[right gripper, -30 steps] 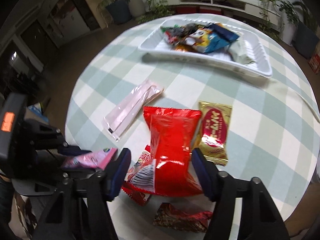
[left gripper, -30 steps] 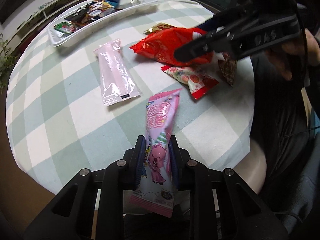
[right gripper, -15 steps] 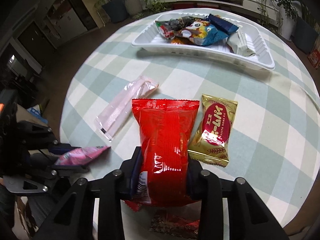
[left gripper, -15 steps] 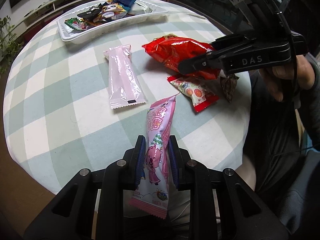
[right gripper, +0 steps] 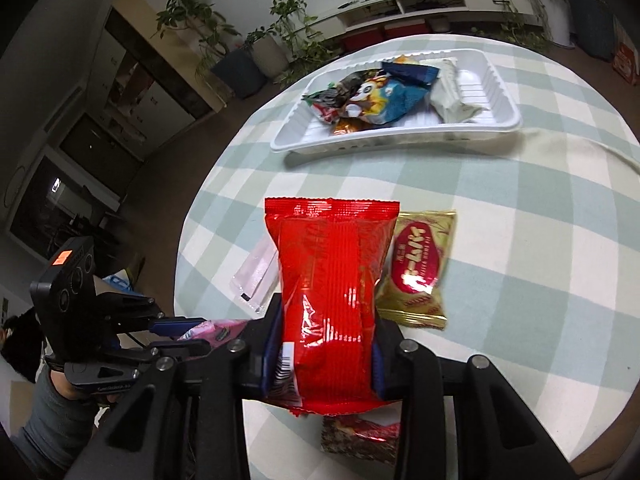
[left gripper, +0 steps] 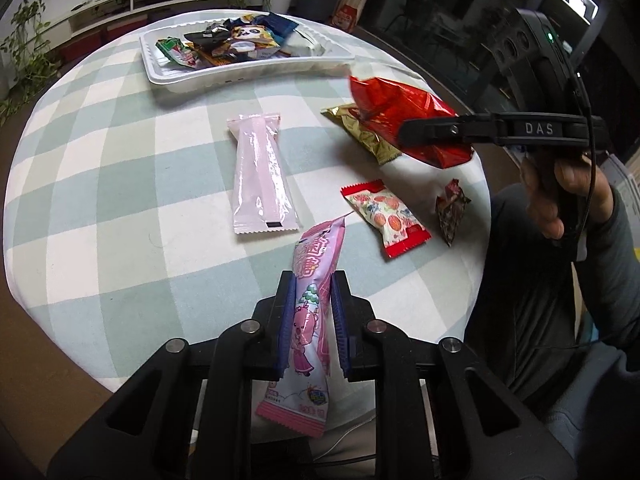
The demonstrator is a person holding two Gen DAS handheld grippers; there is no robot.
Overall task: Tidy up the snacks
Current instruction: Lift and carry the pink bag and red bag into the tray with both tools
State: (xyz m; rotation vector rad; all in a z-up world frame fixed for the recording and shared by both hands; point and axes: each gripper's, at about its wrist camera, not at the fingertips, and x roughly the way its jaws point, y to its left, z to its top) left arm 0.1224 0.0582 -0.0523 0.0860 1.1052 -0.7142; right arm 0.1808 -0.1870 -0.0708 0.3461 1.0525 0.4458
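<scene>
On our side of the white tray (right gripper: 496,128) we hold two snacks up off the checked table (left gripper: 120,184). Our left gripper (left gripper: 313,320) pinches a pink candy bag (left gripper: 310,320), and our right gripper (right gripper: 325,354) has just closed its jaws on a big red bag (right gripper: 332,280).

The red bag is puffy and shiny, so it could slip out or get crushed if we squeeze too hard. The pink bag is long and floppy, so its loose end could catch on the tray's edge and miss.

Between us and the tray lie a pale pink packet (left gripper: 262,176) and a gold packet (right gripper: 418,264). Nearer to us than those lie a strawberry candy (left gripper: 386,216) and a small dark wrapper (left gripper: 450,208). The tray already holds many snacks, so the free room is at its right end.
</scene>
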